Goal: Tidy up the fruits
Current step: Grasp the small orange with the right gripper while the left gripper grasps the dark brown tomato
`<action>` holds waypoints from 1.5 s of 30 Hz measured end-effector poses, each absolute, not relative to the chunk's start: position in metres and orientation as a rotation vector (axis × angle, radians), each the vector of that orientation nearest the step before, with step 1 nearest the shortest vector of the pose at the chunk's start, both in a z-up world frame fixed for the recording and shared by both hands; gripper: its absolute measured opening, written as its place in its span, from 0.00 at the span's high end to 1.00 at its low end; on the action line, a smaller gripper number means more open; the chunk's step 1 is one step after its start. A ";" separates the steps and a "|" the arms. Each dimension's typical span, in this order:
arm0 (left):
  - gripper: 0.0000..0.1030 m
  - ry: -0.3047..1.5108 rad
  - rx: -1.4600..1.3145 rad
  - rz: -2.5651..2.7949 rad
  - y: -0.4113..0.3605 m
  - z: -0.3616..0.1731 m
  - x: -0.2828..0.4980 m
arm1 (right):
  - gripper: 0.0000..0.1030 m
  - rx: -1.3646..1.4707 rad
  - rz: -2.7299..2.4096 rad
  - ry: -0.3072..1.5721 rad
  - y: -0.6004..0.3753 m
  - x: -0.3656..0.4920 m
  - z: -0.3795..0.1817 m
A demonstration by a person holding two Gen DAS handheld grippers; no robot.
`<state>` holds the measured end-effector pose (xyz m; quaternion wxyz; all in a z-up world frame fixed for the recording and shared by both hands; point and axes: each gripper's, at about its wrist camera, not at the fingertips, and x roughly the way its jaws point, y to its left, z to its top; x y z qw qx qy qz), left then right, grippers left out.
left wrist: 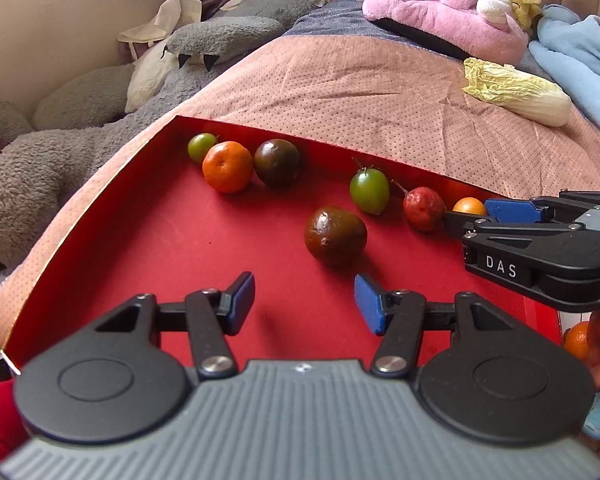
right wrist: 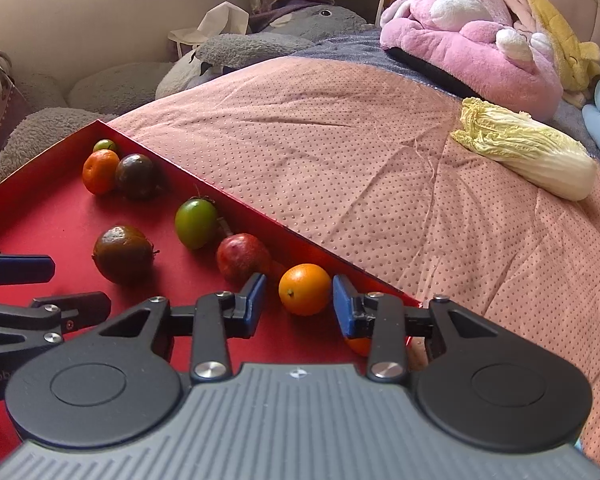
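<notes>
**Right gripper set about small orange in red tray; grasp not confirmed**

Bedding served as the work surface: a pink dotted quilt (right wrist: 340, 152), soft and creased, carried a shallow red tray (right wrist: 40, 216) of thin, stiff card with low upright walls.

The small orange (right wrist: 305, 289) lay in the tray's near corner, close against the far wall. The right gripper (right wrist: 300, 302) stood around it, one blue pad (right wrist: 256, 300) to the left and the other to the right. The right pad appeared to touch the peel or stand just beside it; a narrow strip of red floor showed at the left pad. The jaws were therefore judged partly apart and not yet clamped. The step in hand was judged to be the grasp of this fruit. The next move called for closing fully on the round, smooth, firm peel, square across its middle, then a clean lift clear of the wall.

Just beside the orange sat a red fruit (right wrist: 242, 258), rough-skinned and stemmed; it risked a knock from the left pad. Beyond it lay a green fruit (right wrist: 196, 222), glossy and oval, and a dark brown-green fruit (left wrist: 334, 236), smooth and rounded. At the far corner a mandarin (left wrist: 227, 166), a second dark fruit (left wrist: 278, 162) and a small green fruit (left wrist: 201, 146) were grouped, touching.

The left gripper (left wrist: 304, 304) hung over bare tray floor, jaws apart, holding nothing.

Outside the tray, well apart, a napa cabbage (right wrist: 528, 148) lay on the quilt, ribbed and crinkled. A pink plush toy (right wrist: 468, 36) and a grey plush toy (left wrist: 100, 140) bordered the bed.
</notes>
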<state>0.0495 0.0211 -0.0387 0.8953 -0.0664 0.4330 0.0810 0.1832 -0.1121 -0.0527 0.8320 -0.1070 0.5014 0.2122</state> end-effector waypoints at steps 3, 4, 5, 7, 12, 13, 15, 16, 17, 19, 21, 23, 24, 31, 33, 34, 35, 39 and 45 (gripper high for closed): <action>0.44 0.906 -0.120 0.180 0.020 -0.042 0.055 | 0.64 -0.233 0.455 1.061 -0.114 0.185 -0.057; 0.44 0.910 -0.118 0.184 0.020 -0.043 0.057 | 0.66 -0.237 0.458 1.065 -0.114 0.186 -0.059; 0.44 0.914 -0.116 0.188 0.020 -0.044 0.061 | 0.66 -0.232 0.468 1.070 -0.114 0.185 -0.060; 0.43 0.915 -0.106 0.190 0.019 -0.046 0.065 | 0.66 -0.239 0.482 1.072 -0.113 0.183 -0.063; 0.42 0.904 -0.066 0.183 0.012 -0.049 0.072 | 0.66 -0.224 0.480 1.069 -0.118 0.178 -0.062; 0.42 0.901 -0.063 0.182 0.012 -0.049 0.072 | 0.66 -0.209 0.479 1.072 -0.120 0.178 -0.061; 0.42 0.900 -0.059 0.179 0.011 -0.050 0.074 | 0.66 -0.170 0.478 1.075 -0.125 0.174 -0.057; 0.44 0.900 -0.056 0.176 0.010 -0.050 0.074 | 0.66 -0.154 0.479 1.073 -0.127 0.172 -0.054; 0.45 0.899 -0.055 0.173 0.010 -0.050 0.075 | 0.66 -0.141 0.480 1.070 -0.128 0.168 -0.050; 0.52 0.895 -0.055 0.161 0.009 -0.050 0.075 | 0.66 -0.121 0.483 1.059 -0.131 0.162 -0.043; 0.63 0.891 -0.068 0.135 0.008 -0.049 0.074 | 0.66 -0.102 0.487 1.050 -0.133 0.156 -0.037; 0.65 0.889 -0.072 0.126 0.008 -0.049 0.074 | 0.66 -0.089 0.492 1.044 -0.134 0.149 -0.031; 0.65 0.888 -0.075 0.124 0.008 -0.049 0.074 | 0.66 -0.084 0.494 1.042 -0.134 0.146 -0.028; 0.67 0.884 -0.198 0.090 0.023 -0.042 0.064 | 0.67 -0.057 0.505 1.029 -0.140 0.124 -0.012; 0.67 0.872 -0.191 0.092 0.023 -0.039 0.058 | 0.67 -0.048 0.506 1.023 -0.142 0.119 -0.009; 0.68 0.869 -0.192 0.092 0.024 -0.037 0.055 | 0.67 -0.043 0.507 1.022 -0.143 0.116 -0.008; 0.68 0.867 -0.192 0.090 0.024 -0.037 0.053 | 0.67 -0.039 0.509 1.022 -0.143 0.113 -0.007; 0.68 0.863 -0.157 0.100 0.019 -0.035 0.049 | 0.67 -0.042 0.514 1.029 -0.147 0.102 -0.004; 0.69 0.836 -0.124 0.094 0.009 -0.029 0.042 | 0.67 -0.054 0.517 1.024 -0.153 0.088 0.006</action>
